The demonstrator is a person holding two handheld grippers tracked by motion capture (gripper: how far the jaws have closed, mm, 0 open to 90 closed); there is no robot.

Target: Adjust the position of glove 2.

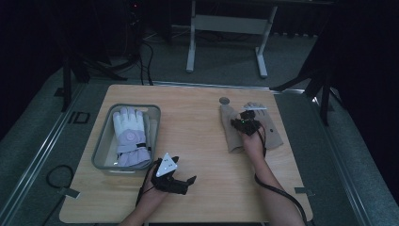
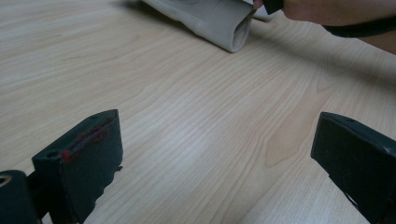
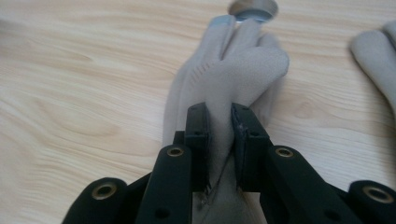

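We see the work as putting gloves into the grey rectangular plastic bin at the left of the high view, and we judge it part done. A white and lavender padded winter glove already lies inside that bin, fingers toward the top of the frame.

At the right of the high view, two beige suede gloves lie on the light wooden table. The right gripper has its jaws clamped on a fold of the left-hand beige suede glove, pinching the fabric up at mid-frame of the right gripper view. The other beige suede glove lies just beside it, toward the right edge of the table. A small round grey disc sits at the fingertips of the pinched glove.

The left gripper hovers low in the frame beside the bin, jaws well apart and empty.

By our reading, both beige gloves have yet to reach the bin.
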